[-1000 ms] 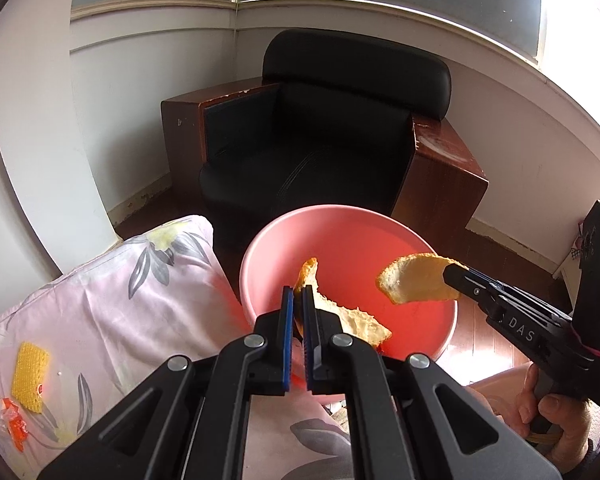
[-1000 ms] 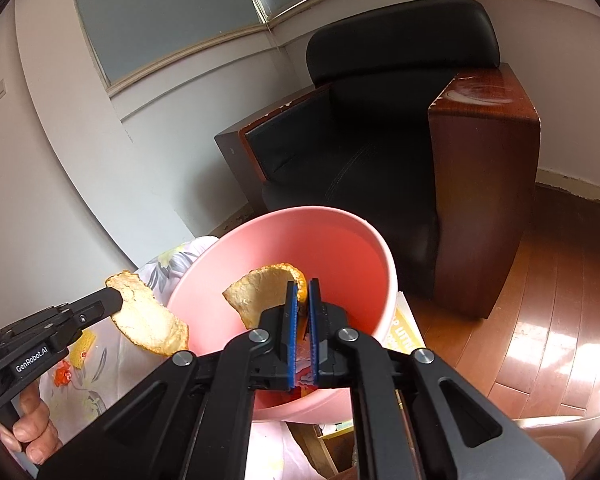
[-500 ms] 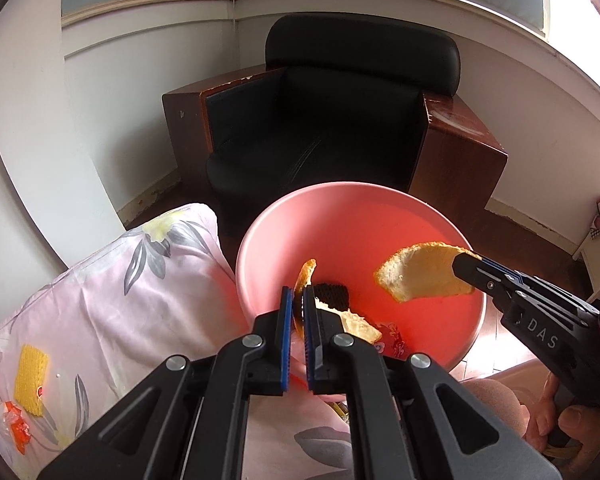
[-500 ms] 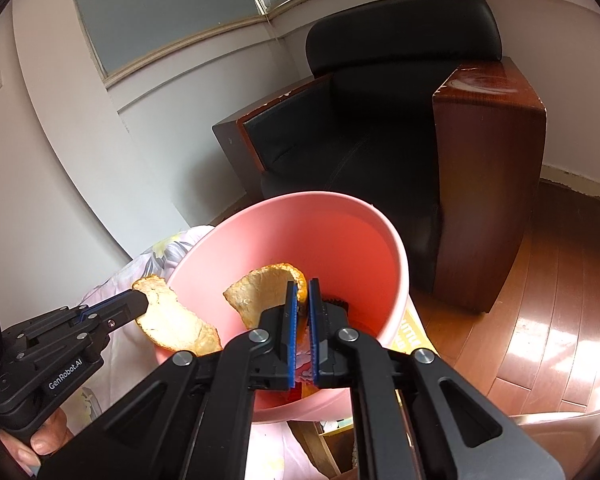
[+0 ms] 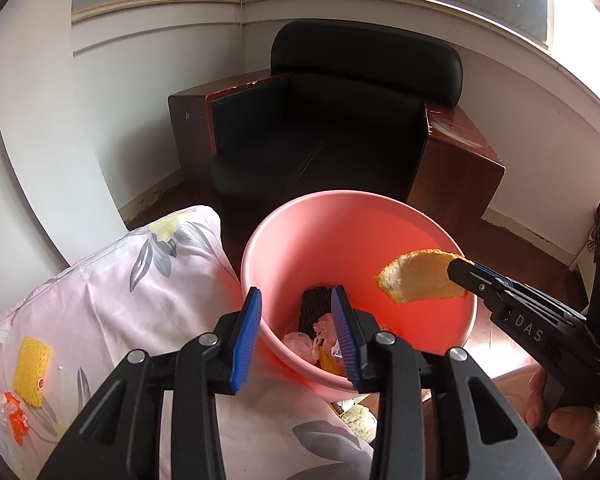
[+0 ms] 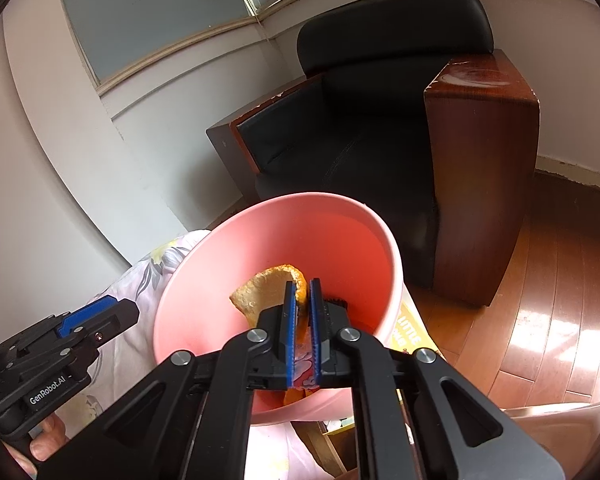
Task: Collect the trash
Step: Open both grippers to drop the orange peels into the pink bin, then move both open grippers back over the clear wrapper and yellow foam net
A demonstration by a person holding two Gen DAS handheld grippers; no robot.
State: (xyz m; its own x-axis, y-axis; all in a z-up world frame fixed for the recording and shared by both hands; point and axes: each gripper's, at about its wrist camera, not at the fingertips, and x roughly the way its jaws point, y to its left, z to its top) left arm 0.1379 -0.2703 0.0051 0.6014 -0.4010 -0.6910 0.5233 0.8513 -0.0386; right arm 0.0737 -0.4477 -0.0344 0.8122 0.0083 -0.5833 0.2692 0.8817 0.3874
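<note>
Peel-drop stage. Left gripper (image 5: 296, 320) jaws were opening over pink bin (image 5: 452, 240), nothing between them. Right gripper (image 6: 301, 312) jaws were easing apart w/ orange peel (image 6: 266, 286) between the pads, above bin centre. Best practice, by judgement: release fully inside rim, avoid bedding (image 5: 112, 280) beside bin.

bed: floral pink sheet (image 5: 112, 292) | on it: yellow wrapper (image 5: 31, 372), orange wrapper (image 5: 14, 420)
</note>
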